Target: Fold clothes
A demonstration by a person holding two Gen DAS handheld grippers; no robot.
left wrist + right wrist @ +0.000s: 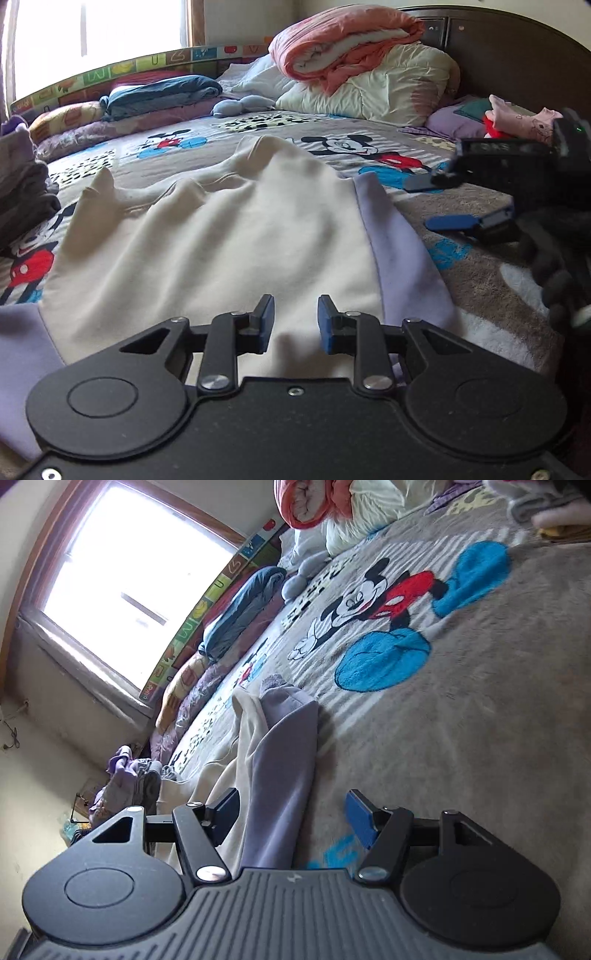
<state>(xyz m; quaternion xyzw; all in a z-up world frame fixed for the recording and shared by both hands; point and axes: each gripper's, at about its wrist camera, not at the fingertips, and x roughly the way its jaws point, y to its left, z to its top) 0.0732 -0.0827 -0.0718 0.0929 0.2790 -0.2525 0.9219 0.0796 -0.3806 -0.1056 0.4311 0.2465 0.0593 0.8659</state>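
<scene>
Cream fleece fills the middle of the left wrist view: a sweatshirt (221, 236) with lilac sleeves lies spread on the bed, its body rumpled into soft ridges at the far edge; one lilac sleeve (399, 251) runs down its right side and another patch of lilac shows at the lower left. Beneath it lies a grey-brown blanket (461, 273) printed with cartoon mice. The left gripper (295, 325) hovers low over the near part of the cream body; its blue-padded jaws stand partly open with a clear gap between them, and they hold nothing. The right gripper (439, 203) sits to the right of the garment, just above the blanket, held by a hand in a dark glove (554, 266); its jaws are spread wide and empty. From the right wrist view, the right gripper (295, 819) straddles the lilac sleeve (284, 760), which passes between the two fingers; whether either pad touches the cloth cannot be told. At the head of the bed, a folded coral quilt (343, 40) rests on a cream duvet (388, 88); a folded dark blue item (162, 94) lies along the far side near a bright window (140, 579); a heap of grey and purple clothes (125, 782) sits at the left edge of the bed.
</scene>
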